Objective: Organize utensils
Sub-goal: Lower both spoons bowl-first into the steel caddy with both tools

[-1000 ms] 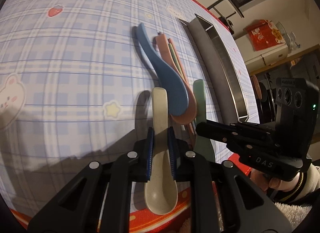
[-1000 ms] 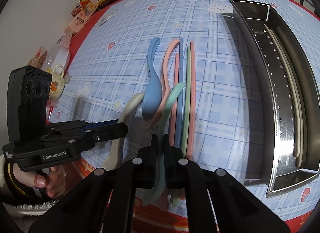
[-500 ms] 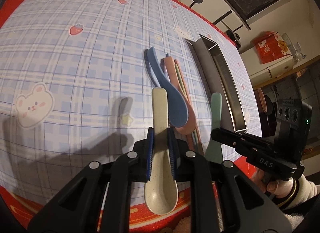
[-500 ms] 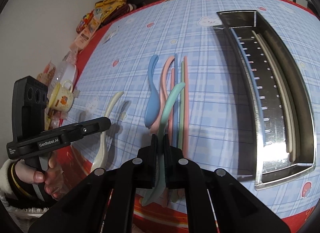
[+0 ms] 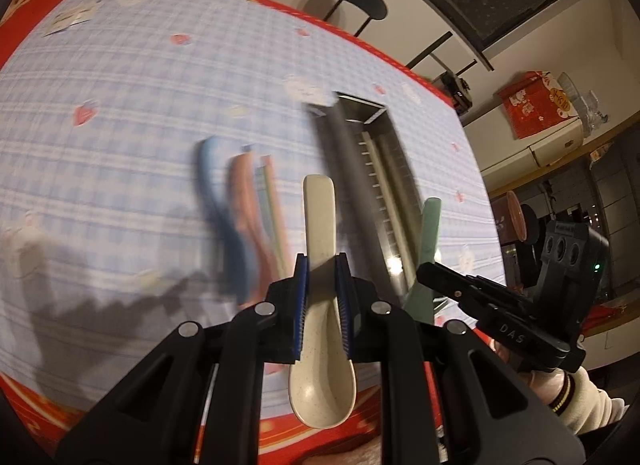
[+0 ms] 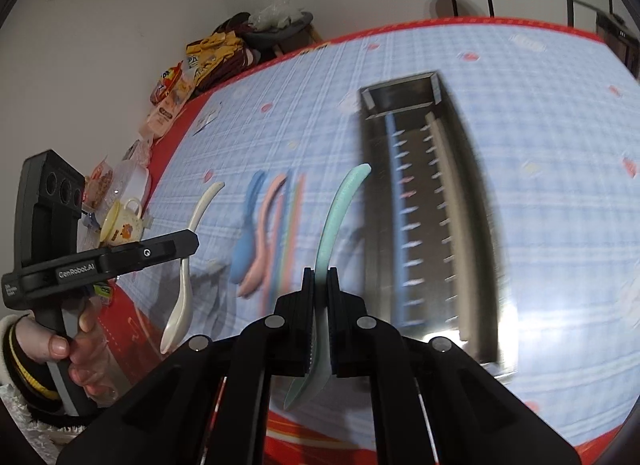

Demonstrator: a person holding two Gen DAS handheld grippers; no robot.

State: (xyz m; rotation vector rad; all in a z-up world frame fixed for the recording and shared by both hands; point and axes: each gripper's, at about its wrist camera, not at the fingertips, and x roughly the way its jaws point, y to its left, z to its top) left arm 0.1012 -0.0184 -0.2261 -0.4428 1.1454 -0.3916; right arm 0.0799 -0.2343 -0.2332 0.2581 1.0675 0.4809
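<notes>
Left wrist view: left gripper (image 5: 323, 297) clamped on the neck of a cream spoon (image 5: 320, 305), handle pointing forward, bowl hanging back toward the camera; the blue pads (image 5: 301, 305) pinch the narrow part, probably so the heavy bowl cannot swing. Spoon is off the checked surface (image 5: 120, 105), held up in front of the long steel tray (image 5: 360, 169) (the background is smeared, so the tray's contents are hard to read here). Blue spoon (image 5: 224, 217) and pink spoon (image 5: 248, 217) lie side by side on the surface left of the tray, with thin sticks beside them, likely chopsticks. At right, the right gripper (image 5: 432, 269) carries a green spoon (image 5: 428, 249), a hand in a cream cuff below it. Right wrist view: right gripper (image 6: 320, 285) closed on the green spoon (image 6: 340, 217) edge-on, handle arching up toward the tray (image 6: 472, 225). Gripper angled downward over the near edge of the surface. The tray looks to hold pale sticks already; it is the probable destination. At left, the left gripper (image 6: 192, 241) is held about level by a hand (image 6: 76, 353) wrapped around its grip, cream spoon (image 6: 188, 265) hanging through it above the surface.
</notes>
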